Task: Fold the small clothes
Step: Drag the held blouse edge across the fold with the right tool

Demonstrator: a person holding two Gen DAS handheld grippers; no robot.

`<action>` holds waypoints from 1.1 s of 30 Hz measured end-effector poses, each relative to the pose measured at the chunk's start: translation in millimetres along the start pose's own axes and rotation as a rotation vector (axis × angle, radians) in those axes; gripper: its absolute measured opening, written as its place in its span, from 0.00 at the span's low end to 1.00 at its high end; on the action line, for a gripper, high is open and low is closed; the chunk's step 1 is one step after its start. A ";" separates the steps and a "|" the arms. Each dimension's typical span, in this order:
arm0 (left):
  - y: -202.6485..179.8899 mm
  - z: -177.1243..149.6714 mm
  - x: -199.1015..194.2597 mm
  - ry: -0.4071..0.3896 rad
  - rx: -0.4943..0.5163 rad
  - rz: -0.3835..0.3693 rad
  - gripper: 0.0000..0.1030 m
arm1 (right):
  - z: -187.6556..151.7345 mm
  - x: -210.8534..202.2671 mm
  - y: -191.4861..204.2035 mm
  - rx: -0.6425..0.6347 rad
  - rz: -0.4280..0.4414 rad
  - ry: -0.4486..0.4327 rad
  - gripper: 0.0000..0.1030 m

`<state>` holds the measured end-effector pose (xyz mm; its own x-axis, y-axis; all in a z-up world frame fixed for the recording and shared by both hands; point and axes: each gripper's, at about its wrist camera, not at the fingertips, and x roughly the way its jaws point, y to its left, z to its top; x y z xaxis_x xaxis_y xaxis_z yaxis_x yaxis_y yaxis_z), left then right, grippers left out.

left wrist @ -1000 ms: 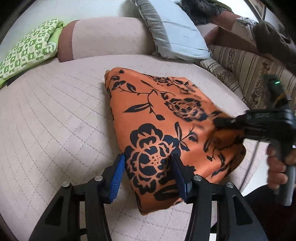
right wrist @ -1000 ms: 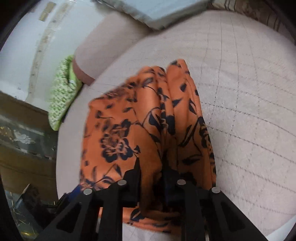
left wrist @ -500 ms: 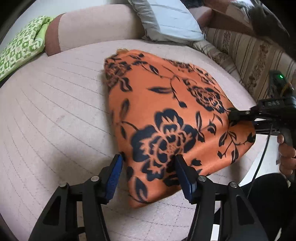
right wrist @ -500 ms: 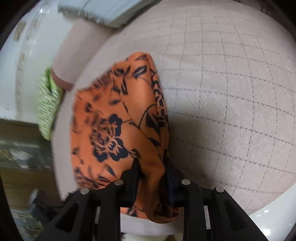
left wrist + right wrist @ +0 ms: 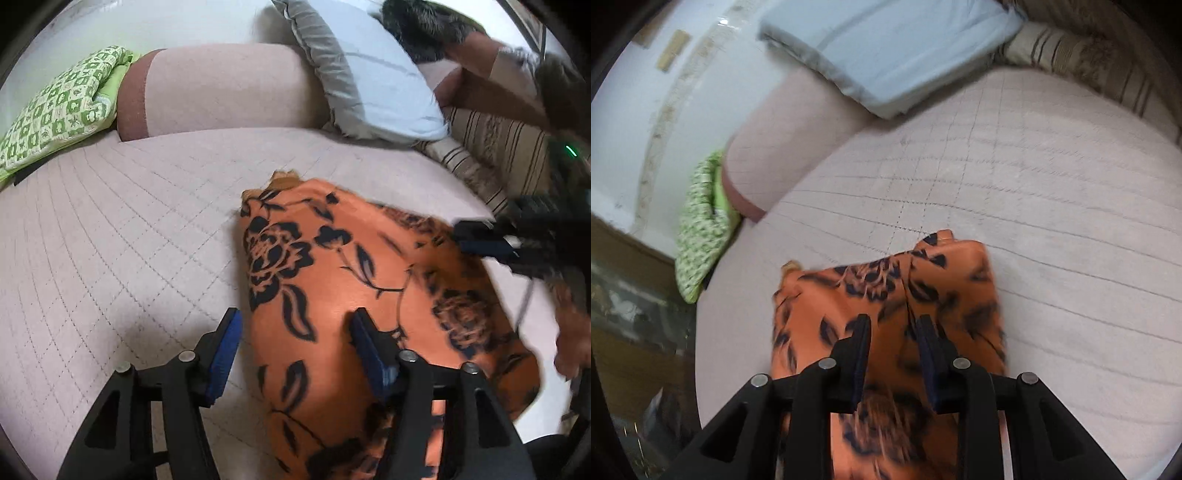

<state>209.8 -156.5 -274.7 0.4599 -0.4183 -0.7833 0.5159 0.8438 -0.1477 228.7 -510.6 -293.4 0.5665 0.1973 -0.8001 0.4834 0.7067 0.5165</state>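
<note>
Orange floral garment folded on the quilted bed, partly between the left gripper fingers, spread and just opening; right gripper fingers slightly parted above it, seemingly released; likely further folding left.

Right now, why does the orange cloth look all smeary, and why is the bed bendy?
Left wrist view: the orange cloth is fairly sharp, but the right tool and hand smear from motion. Right wrist view: the cloth under the tool is streaky. Both views: the fisheye lens curves the quilted bed.
</note>
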 end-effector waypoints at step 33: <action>64.1 -28.1 0.0 0.159 -0.063 0.059 0.68 | -11.8 119.5 73.5 0.044 0.191 0.203 0.27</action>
<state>222.6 -93.0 -301.1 0.3657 -0.3133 -0.8764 0.4426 0.8869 -0.1323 324.0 -427.1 -354.6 0.5068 0.4592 -0.7296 0.4120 0.6144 0.6729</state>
